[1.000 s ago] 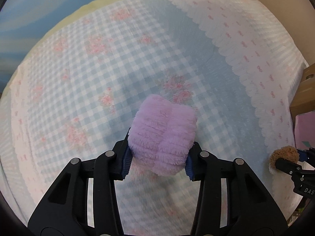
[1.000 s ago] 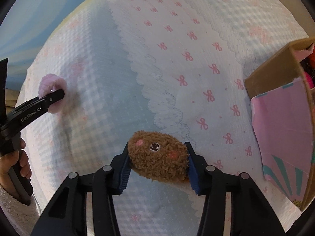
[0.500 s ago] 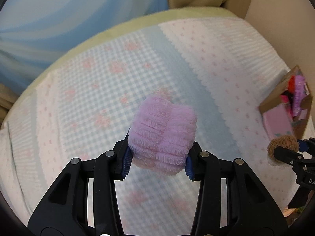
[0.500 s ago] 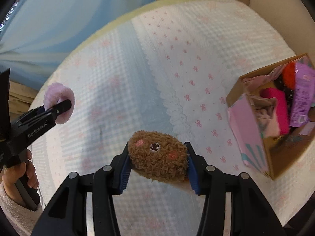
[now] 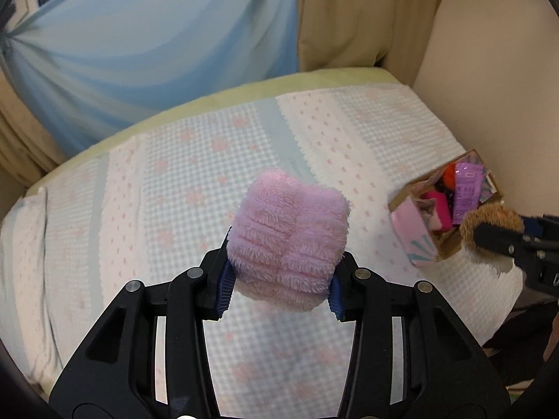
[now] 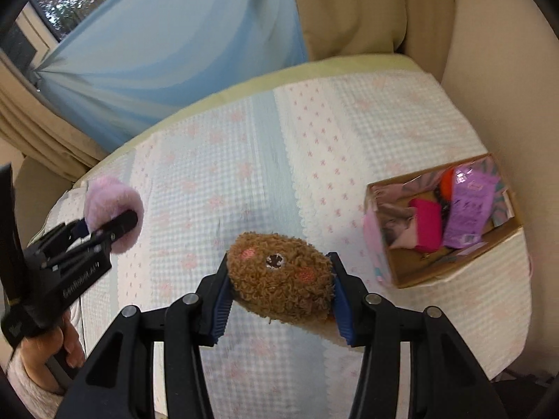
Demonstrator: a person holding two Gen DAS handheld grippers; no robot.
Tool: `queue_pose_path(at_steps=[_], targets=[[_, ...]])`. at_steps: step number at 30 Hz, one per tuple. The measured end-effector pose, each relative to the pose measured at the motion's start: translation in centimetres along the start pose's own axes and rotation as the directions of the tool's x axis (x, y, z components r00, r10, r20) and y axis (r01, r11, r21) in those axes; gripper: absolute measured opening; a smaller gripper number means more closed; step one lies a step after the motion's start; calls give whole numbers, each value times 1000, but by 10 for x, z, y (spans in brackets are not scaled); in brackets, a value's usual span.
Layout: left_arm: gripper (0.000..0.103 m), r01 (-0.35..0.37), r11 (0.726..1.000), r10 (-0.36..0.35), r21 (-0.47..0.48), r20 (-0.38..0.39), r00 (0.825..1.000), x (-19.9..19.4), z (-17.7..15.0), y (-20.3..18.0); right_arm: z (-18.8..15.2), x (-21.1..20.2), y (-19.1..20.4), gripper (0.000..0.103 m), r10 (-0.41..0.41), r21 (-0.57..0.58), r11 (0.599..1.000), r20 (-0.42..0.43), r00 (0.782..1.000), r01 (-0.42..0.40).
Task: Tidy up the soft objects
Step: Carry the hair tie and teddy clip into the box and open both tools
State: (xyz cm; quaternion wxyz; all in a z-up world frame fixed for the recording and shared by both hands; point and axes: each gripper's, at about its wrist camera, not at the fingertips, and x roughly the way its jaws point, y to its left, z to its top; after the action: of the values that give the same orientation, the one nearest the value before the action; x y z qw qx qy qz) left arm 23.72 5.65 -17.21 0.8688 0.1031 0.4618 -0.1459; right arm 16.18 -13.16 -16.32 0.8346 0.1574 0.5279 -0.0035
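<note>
Pink fluffy plush block (image 5: 288, 241) clamped in left gripper (image 5: 277, 288), above checked bedspread (image 5: 181, 188). Brown curly plush bear (image 6: 279, 276) clamped in right gripper (image 6: 279, 303). Step: carrying. Next: reach open cardboard box (image 6: 450, 265), release inside.

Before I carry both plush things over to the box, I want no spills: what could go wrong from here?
1. The open cardboard box already holds a pink block and a purple packet, so room may be tight.
2. It sits near the edge of the checked bedspread; a push could tip it off.
3. The fluffy pink plush bulges beyond the left gripper and the brown curly plush beyond the right gripper; either could snag the box wall.
</note>
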Motion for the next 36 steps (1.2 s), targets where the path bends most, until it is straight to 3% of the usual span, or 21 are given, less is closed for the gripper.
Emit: queue_pose_path(at_steps=[9,12,15,24,29,36], targets=[[40,23,990,-18,-142,39,999,-49,-16,-87,-6,-62,-48,46,25,-100,995,70,997,-18],[40,40,980,-32,-197,40,999,-53,-19,-122,-5,-73,-75,46,39,-144,989,69,997,-28],[40,39,982,-33,-187,37,999,-48,-19,-157,0,-82,-111,46,41,-145,989,75,996,-30],[40,79,978,-78,-194,10,997,-5,-5,-242,25,-83,-216,46,43,-123,992,63,997,-35],[40,92,976,-99,-197,-27,995,29,11,-272,40,-65,-249,46,55,-143,988,19,998,-51],[40,75,979,-97,-188,-111,989,86,25,-298,66,-9,-275,46,85,-134,986,-81,993,-95]])
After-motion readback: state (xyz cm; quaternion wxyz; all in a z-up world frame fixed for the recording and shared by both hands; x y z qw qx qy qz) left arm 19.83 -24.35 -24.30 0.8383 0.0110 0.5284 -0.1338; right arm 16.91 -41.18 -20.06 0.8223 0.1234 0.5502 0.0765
